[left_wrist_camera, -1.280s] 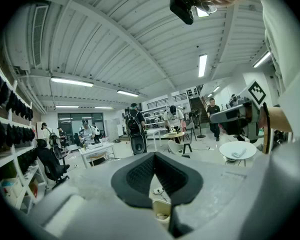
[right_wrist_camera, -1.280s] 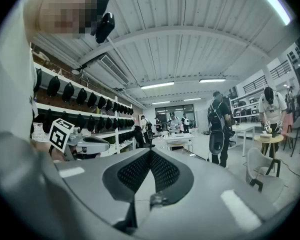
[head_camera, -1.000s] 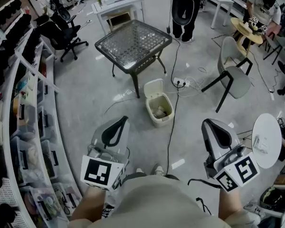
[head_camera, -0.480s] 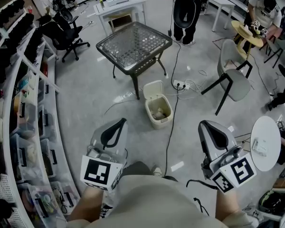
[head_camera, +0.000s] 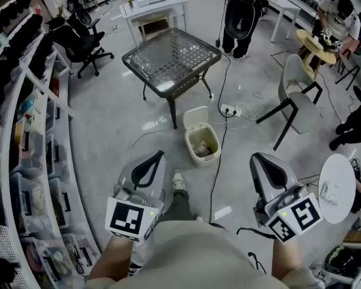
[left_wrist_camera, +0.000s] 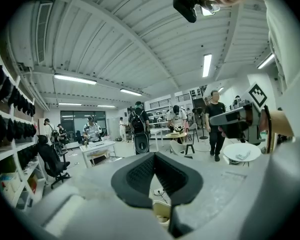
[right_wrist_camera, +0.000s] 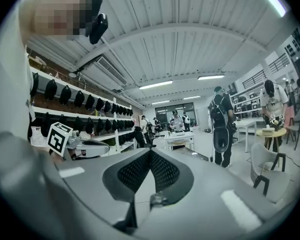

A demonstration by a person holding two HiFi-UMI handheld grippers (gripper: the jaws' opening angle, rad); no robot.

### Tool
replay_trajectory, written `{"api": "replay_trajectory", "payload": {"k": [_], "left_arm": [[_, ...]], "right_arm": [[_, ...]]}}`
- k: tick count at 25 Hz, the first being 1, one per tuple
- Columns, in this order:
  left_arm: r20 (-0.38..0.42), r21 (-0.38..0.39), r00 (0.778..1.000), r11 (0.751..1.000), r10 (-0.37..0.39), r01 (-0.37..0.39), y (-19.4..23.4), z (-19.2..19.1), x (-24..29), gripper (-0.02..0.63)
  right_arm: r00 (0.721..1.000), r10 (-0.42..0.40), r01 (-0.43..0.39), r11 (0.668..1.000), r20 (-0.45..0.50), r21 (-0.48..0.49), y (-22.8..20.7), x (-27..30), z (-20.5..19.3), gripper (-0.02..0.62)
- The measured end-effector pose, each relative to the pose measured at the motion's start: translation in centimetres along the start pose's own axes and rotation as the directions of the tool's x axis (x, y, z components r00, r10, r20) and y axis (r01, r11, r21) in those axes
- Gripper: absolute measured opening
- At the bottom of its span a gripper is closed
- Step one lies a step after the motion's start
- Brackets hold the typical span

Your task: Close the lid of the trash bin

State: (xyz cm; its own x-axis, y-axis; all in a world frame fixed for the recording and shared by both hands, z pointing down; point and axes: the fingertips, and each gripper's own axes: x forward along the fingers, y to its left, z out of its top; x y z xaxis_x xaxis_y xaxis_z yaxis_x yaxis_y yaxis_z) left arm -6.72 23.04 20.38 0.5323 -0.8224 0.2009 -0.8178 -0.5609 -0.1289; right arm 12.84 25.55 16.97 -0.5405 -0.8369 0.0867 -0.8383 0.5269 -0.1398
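You have taken a step forward. Your shoe [head_camera: 177, 180] now shows in the lower middle of the head view, between your two grippers. A moment ago it was tucked back under you. The trash bin [head_camera: 202, 145] has slid a little lower in the picture, so you are a bit closer to it.

The bin sits on the floor in the middle of the head view, just below the corner of the dark mesh table [head_camera: 171, 56]. A black cable [head_camera: 217, 161] runs along the floor just beside it on its right. The lid [head_camera: 195, 114] is still up, standing at the back of the bin on the table side. You can see some stuff inside the bin. So the job has not started yet.

Your left gripper [head_camera: 155, 157] is in the lower left and your right gripper [head_camera: 260, 159] is in the lower right. They are in much the same spots as before. Both point ahead and both are well away from the bin. In each gripper view the two dark pads are pressed together at the tips, and nothing is pinched between them. In the left gripper view you can peek at the bin low down, under the pads.

I think you are still walking up to the bin. You need to get closer before either gripper can reach the lid. Then a push on the top of the lid should tip it forward and down. Watch your feet near that cable.
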Motion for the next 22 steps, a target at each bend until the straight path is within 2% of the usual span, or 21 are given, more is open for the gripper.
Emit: {"api": "replay_trajectory", "payload": {"k": [2,5,10,16,19,22], "left_arm": [[-0.002,0.007,1.000,1.000,-0.006,0.006,1.2,-0.2,1.1,0.003],[-0.014,-0.030,1.000,1.000,0.002,-0.002,3.3,-0.6,3.2,0.003],[-0.037,0.010,0.999,1.000,-0.028,0.028,7.5,-1.5,7.7,0.003],[-0.070,-0.012,0.995,0.997,-0.072,0.071,13.4,-2.1,13.9,0.003],[-0.076,-0.047,0.993,0.995,-0.087,0.083,16.1,-2.4,16.7,0.003],[-0.076,-0.042,0.992,0.994,-0.105,0.102,18.8,-2.3,19.3,0.003]], "right_arm": [[1.000,0.003,-0.003,1.000,-0.003,0.005,-0.4,1.7,-0.1,0.003],[1.000,0.007,-0.007,1.000,-0.021,0.007,-1.4,4.6,-0.5,0.003],[0.998,-0.005,0.007,1.000,-0.066,0.022,-3.8,10.6,-1.0,0.003],[0.994,-0.030,0.033,0.999,-0.106,0.029,-6.3,18.6,-0.4,0.003],[0.992,-0.036,0.041,0.999,-0.119,0.035,-7.2,22.4,-0.2,0.003],[0.990,-0.046,0.051,0.998,-0.135,0.033,-8.2,25.9,0.1,0.003]]}}
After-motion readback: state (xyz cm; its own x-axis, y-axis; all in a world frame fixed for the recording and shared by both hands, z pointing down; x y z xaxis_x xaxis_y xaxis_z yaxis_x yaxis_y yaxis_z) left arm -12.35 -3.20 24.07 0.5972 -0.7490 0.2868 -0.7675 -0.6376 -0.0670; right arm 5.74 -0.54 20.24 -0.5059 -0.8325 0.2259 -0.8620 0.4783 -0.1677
